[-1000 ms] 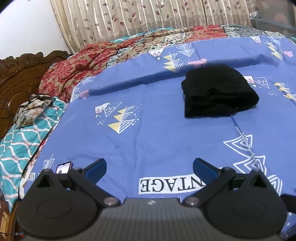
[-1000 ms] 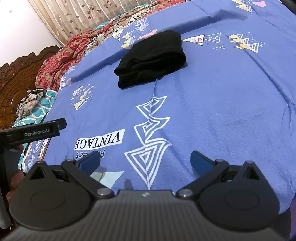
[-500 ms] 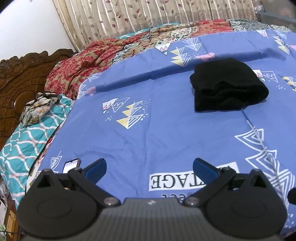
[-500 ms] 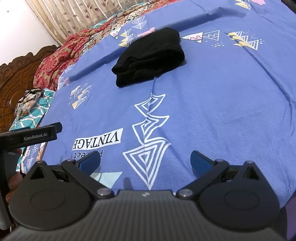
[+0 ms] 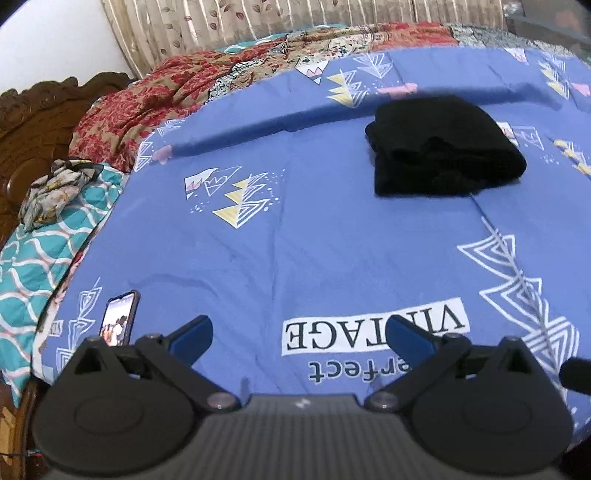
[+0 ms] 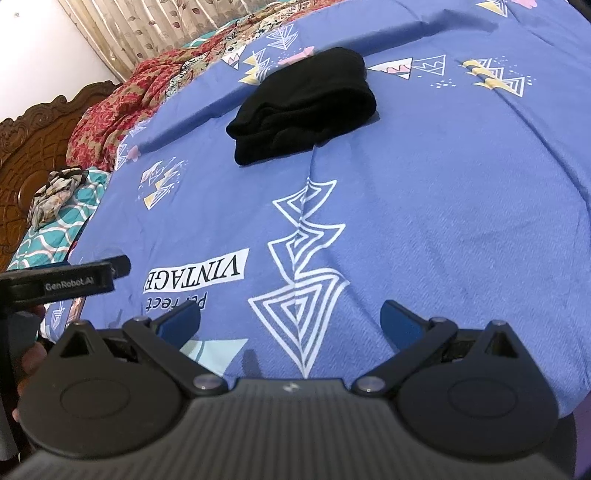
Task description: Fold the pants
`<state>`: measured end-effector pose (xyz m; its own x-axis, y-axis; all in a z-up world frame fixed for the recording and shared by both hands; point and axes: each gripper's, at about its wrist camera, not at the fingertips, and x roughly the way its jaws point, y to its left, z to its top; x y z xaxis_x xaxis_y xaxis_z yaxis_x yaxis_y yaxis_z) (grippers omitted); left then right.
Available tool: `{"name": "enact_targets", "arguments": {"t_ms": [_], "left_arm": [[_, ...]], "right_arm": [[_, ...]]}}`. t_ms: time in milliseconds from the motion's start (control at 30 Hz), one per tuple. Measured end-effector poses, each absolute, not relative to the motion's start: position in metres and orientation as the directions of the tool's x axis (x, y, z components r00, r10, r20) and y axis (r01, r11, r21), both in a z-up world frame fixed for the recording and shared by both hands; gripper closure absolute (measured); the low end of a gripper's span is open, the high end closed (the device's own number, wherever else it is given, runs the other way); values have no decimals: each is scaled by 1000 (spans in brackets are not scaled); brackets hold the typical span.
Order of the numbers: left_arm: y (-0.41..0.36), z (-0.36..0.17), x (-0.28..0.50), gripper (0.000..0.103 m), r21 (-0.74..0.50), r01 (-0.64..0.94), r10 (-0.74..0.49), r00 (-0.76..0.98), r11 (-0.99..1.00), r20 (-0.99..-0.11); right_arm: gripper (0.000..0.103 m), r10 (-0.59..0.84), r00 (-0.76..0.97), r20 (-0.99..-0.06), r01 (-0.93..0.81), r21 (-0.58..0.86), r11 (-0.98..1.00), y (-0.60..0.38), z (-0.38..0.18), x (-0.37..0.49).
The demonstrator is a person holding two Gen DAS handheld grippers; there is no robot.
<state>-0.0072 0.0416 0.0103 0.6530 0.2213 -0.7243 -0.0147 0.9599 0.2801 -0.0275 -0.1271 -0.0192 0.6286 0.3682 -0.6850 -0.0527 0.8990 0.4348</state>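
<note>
Black pants [image 5: 443, 147] lay folded into a thick, compact bundle on a bed, resting on a blue sheet [image 5: 295, 240] printed with triangles and the word "VINTAGE", toward the far side of the mattress and well apart from both tools. The left hand-held gripper [image 5: 297, 334] hovered low over the near edge of the sheet with its blue-tipped fingers [image 5: 192, 332] spread wide and nothing between them. The right hand-held gripper [image 6: 291, 321] hung likewise over the near edge, fingers [image 6: 400, 321] spread and empty; in its view the left tool's black body, marked "GenRobot.AI", showed at the left with part of a hand [image 6: 31, 354] beneath it. A phone [image 5: 120, 319] with a lit screen lay flat on the sheet just beside the left gripper's left finger. A teal patterned cloth [image 5: 44, 251] hung at the bed's left side with a crumpled floral rag [image 5: 55, 192] on top of it, beside a carved wooden headboard [image 5: 33, 122]. A red floral blanket [image 5: 155, 96] was bunched along the far edge below leaf-print curtains [image 5: 295, 18].
</note>
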Motion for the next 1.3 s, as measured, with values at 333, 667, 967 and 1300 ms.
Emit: {"name": "enact_targets", "arguments": {"t_ms": [333,667,967,1300], "left_arm": [[41,2,-5,0,321,-38,276,613,946,-740],[40,-12,-4,0,373,-32,326,560,927,-761],[39,-18,-3,0,392,-29,343,545,919,-765],[41,-21,-3,0,416,-26,362,546,909,-756]], "right_arm": [[0,370,628,-685,-43,445,895,-129,-20,-27],[0,375,624,-686,-22,464,886,-133,-23,-29],[0,378,622,-686,-15,472,881,-135,-26,-29],[0,382,616,-689,-6,481,877,-138,-28,-28]]}}
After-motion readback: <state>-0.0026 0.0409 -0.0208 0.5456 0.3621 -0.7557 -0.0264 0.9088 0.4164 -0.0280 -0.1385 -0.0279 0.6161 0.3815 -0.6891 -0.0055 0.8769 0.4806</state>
